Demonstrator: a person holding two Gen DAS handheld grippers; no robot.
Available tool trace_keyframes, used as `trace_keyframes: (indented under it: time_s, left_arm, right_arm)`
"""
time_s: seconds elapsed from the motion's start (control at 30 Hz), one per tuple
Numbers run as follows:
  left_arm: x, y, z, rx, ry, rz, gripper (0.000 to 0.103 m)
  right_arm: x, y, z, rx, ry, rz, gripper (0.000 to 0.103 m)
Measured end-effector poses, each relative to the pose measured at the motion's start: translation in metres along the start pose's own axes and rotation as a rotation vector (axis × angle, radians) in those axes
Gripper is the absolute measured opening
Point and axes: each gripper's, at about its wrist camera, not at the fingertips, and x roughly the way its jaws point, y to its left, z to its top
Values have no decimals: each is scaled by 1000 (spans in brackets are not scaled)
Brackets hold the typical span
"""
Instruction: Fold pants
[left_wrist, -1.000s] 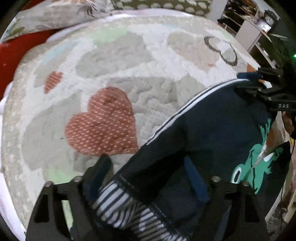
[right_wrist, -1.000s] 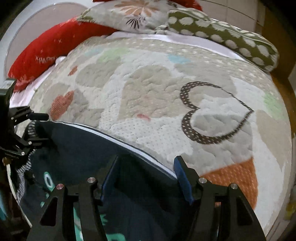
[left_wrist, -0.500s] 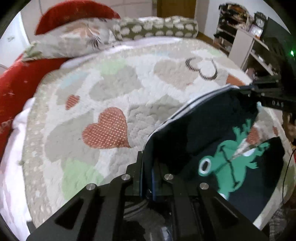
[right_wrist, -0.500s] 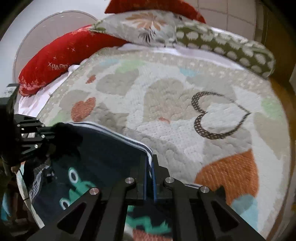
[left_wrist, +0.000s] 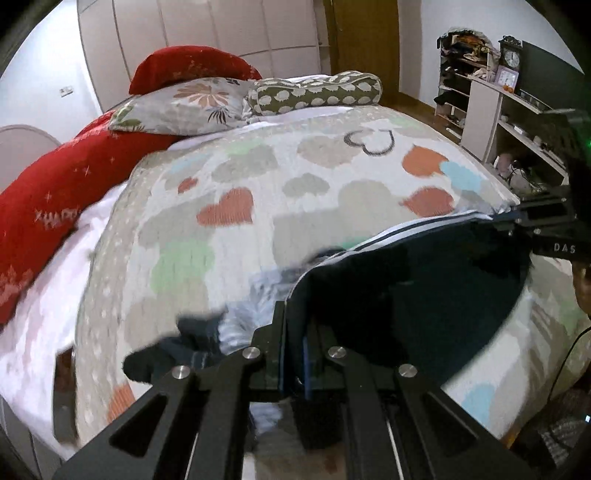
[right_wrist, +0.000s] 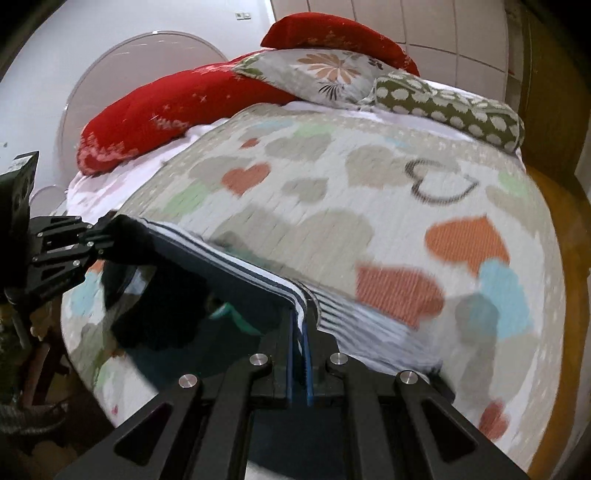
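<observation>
Dark navy pants (left_wrist: 406, 295) with a white side stripe and striped cuffs hang stretched in the air between both grippers, above the heart-patterned bedspread (left_wrist: 295, 177). My left gripper (left_wrist: 293, 354) is shut on one end of the fabric's edge. At the other end my right gripper (right_wrist: 301, 350) is shut on it, beside a striped cuff (right_wrist: 354, 317). In the left wrist view the right gripper (left_wrist: 517, 221) shows at the right edge, pinching the stripe. In the right wrist view the left gripper (right_wrist: 99, 240) shows at the far left. A green print (right_wrist: 221, 312) peeks from the sagging fold.
A red pillow (left_wrist: 55, 199), a floral pillow (left_wrist: 184, 107) and a green dotted bolster (left_wrist: 317, 92) lie at the head of the bed. A shelf unit (left_wrist: 480, 96) with a clock stands to the right. A wardrobe (left_wrist: 203, 33) lines the back wall.
Both grippers closed on the pants' edge, then lifted it off the bedspread and pulled back. The pants now hang taut between them, and more of the room shows.
</observation>
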Motion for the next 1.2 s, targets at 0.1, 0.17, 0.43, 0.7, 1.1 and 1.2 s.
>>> trace_keyframes:
  time_s: [0.1,0.17,0.43,0.7,1.1,1.2]
  left_arm:
    - [-1,-7,-30,-43,14,-7,6]
    - [6,-12,-48,-53,41,13,9]
    - [-18,-7,-93,-156,57,74,61]
    - [-61,12,-106,-256,-4,104,62]
    - [-48,10,-109,-340,38,16,62]
    - [-45,9,-111,-354,51,-13,62]
  right_arm:
    - [1,8,-35,31,7,15,5]
    - [5,13,-58,61,17,35,6]
    - [-12,3,-110,250,-61,25,35]
    - [-85,-65,-140,531,-258,-69,64]
    - [-57,-70,-91,530,-256,-84,37]
    - [-29,-62,-82,482,-122,-248,36]
